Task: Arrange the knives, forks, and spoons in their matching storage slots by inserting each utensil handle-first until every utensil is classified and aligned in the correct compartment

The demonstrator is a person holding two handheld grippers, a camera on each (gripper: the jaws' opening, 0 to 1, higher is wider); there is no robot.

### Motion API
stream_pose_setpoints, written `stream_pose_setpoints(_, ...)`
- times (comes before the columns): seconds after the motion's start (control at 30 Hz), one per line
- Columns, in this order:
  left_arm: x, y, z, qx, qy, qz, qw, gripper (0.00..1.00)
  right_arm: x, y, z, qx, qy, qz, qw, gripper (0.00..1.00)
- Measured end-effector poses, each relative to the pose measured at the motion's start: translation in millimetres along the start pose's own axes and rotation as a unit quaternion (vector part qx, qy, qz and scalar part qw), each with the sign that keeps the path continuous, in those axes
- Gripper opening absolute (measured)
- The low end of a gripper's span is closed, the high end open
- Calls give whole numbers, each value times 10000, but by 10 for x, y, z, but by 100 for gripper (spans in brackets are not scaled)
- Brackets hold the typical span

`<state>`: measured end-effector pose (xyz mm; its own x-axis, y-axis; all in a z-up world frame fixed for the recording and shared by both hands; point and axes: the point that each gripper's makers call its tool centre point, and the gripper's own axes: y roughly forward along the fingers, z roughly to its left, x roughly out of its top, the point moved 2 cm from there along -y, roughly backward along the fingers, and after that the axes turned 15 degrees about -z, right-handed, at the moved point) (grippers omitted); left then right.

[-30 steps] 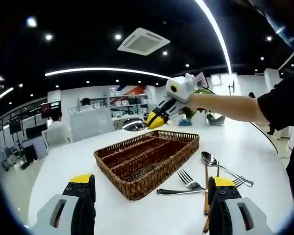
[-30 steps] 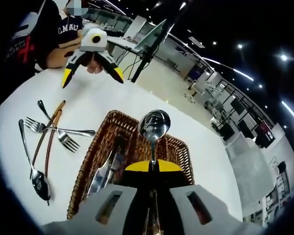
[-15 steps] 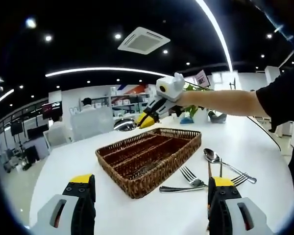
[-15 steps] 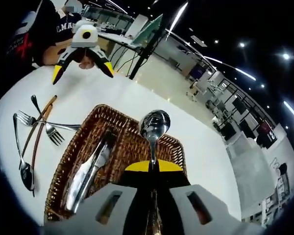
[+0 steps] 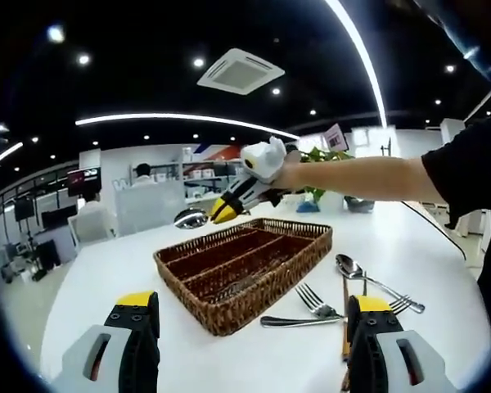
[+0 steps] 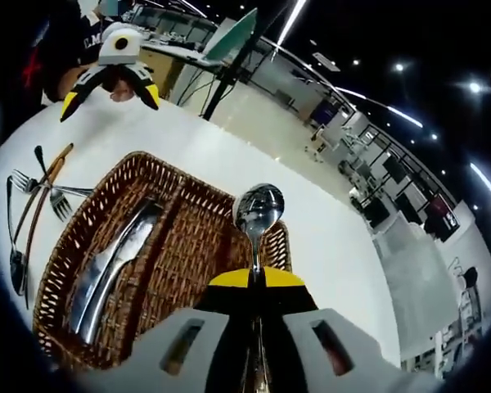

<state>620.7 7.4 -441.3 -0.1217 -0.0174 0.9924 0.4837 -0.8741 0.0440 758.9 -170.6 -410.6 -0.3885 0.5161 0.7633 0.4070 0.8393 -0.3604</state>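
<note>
A brown wicker tray (image 5: 266,282) with long compartments sits on the white table. My right gripper (image 5: 222,210) reaches in from the right on a bare arm and hovers above the tray's far edge. It is shut on a steel spoon (image 5: 190,218), bowl sticking out ahead. In the right gripper view the same spoon (image 6: 258,210) rises from the shut right gripper (image 6: 256,278) above the tray (image 6: 92,210). Two knives (image 6: 110,266) lie in one compartment. My left gripper (image 5: 252,327) is open near the table's front; it also shows far off, left gripper (image 6: 106,78).
Loose cutlery lies on the table right of the tray: a spoon (image 5: 349,266), forks (image 5: 317,301) and wooden-handled pieces (image 5: 344,327); the same cutlery pile (image 6: 33,196) shows left of the tray. The round white table (image 5: 106,270) has bare room left of the tray.
My right gripper has carried the spoon leftward and a little lower over the tray's far side. The left gripper has stayed open in place.
</note>
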Motion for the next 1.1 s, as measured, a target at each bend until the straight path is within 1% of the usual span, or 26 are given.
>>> stream_pose_setpoints(0.1, 21, 12, -6, -9, -93, -90, 9999, 100, -114, 16, -73, -50, 55, 19, 10000, 0)
stream_pose_setpoints(0.13, 8, 21, -12, -30, -56, -100, 9999, 100, -198, 60, -179, -157, 118, 19, 9998, 0)
stream_pose_setpoints(0.17, 12, 31, -21, -43, -125, -130, 9998, 100, -243, 100, -233, -172, 76, 44, 9998, 0)
stream_pose_setpoints(0.23, -6, 26, -1, -14, -99, -101, 9999, 100, -305, 183, -325, -136, -21, 172, 9998, 0)
stream_pose_setpoints(0.27, -12, 23, 13, 7, -121, -105, 9999, 100, -299, 215, -370, -147, -18, 149, 9998, 0)
stream_pose_setpoints(0.3, -31, 20, 31, 25, -146, -94, 9998, 100, -333, 290, -401, -99, -78, 192, 9997, 0)
stream_pose_setpoints(0.37, -80, 32, 17, 0, -112, -12, 9999, 100, -411, 351, -447, -50, -153, 278, 9995, 0)
stream_pose_setpoints(0.7, -98, 17, 66, 75, -175, 3, 9998, 100, -456, 376, -479, -9, -170, 322, 9993, 0)
stream_pose_setpoints(1.1, -160, 23, 76, 94, -176, 102, 9997, 100, -498, 391, -492, -34, -7, 321, 9995, 0)
